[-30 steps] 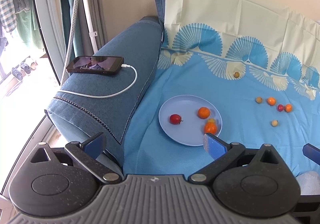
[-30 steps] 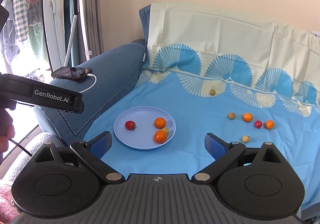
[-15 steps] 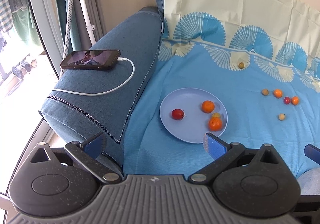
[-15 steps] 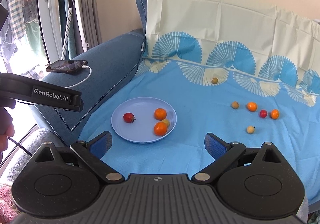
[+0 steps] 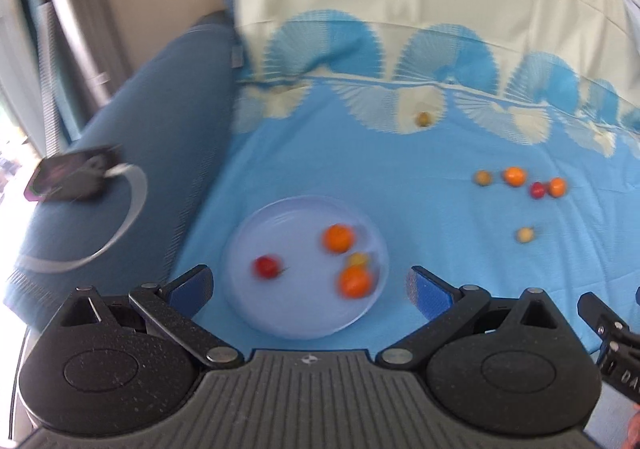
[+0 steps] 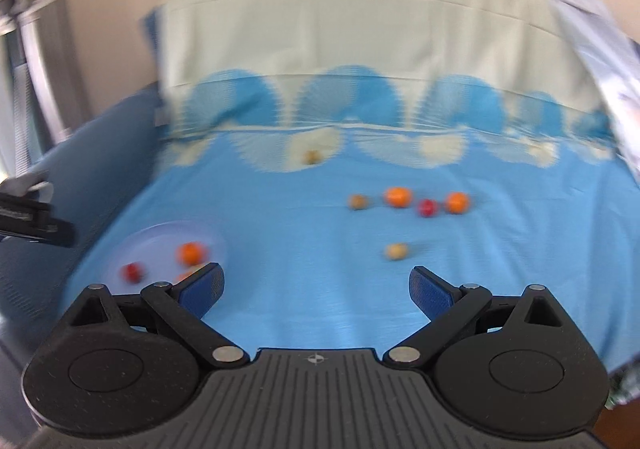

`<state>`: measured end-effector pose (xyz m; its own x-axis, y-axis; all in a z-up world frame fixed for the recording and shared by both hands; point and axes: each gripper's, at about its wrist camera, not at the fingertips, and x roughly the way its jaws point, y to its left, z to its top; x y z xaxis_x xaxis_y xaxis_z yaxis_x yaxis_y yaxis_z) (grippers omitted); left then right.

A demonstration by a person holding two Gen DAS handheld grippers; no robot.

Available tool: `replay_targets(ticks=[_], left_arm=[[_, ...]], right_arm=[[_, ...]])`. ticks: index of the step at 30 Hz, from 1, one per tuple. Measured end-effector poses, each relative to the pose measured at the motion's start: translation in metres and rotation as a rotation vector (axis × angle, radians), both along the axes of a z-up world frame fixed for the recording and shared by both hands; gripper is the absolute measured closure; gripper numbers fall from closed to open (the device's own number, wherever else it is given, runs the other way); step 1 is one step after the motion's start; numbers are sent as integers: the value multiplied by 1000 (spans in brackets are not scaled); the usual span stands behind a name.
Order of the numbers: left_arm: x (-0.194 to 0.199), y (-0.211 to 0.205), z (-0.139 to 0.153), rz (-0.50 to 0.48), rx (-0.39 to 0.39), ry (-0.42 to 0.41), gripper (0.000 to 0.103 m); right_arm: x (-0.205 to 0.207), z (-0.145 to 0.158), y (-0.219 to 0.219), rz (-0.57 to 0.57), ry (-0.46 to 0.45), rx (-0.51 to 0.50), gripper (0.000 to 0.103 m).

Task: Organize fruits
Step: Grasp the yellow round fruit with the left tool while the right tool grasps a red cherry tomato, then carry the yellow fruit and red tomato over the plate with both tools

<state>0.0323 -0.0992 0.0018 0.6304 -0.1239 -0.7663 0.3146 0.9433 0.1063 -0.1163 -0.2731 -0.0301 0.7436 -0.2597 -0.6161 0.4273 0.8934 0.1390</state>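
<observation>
A pale blue plate [image 5: 280,313] lies on the blue sheet and holds a red fruit [image 5: 267,266], two orange fruits [image 5: 338,238] and a small yellow one. Loose fruits lie to its right: a brown one [image 5: 483,177], two orange ones [image 5: 514,175], a red one [image 5: 538,189], a pale one [image 5: 524,235], and one far back [image 5: 422,118]. My left gripper [image 5: 310,287] is open and empty, just in front of the plate. My right gripper [image 6: 316,287] is open and empty, short of the pale fruit [image 6: 396,251]; the plate [image 6: 160,245] is at its left.
A blue sofa arm [image 5: 120,177] at the left carries a phone [image 5: 68,175] on a white cable. A cream and blue patterned cloth covers the backrest [image 5: 400,9]. Part of the right gripper [image 5: 612,333] shows at the left view's right edge.
Both views are blurred by motion. Both grippers have swung to the right and moved closer to the sheet; the plate has shifted left in both views. Both stay open.
</observation>
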Motion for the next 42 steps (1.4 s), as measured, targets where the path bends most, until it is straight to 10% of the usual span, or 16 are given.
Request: replay_targets(ticks=[9,24,27,31,42], left_arm=[[86,-144,-63,-161,32,38,0],[197,-309,-204,-301,105,130,0],[204,-313,-211,-303,112,149,1],[204,-304,-200,-306,38,177,72],[164,-247,-132,-281,-58,158,72]], right_arm=[[62,-71,-123,-145,70,13,4],[201,-191,-216,6,135,49,9],[207,-195,-214,7,126,-5,13],[205,-190,-213,30,89,-19,72],[166,-139,-203,-38,40,12,72]])
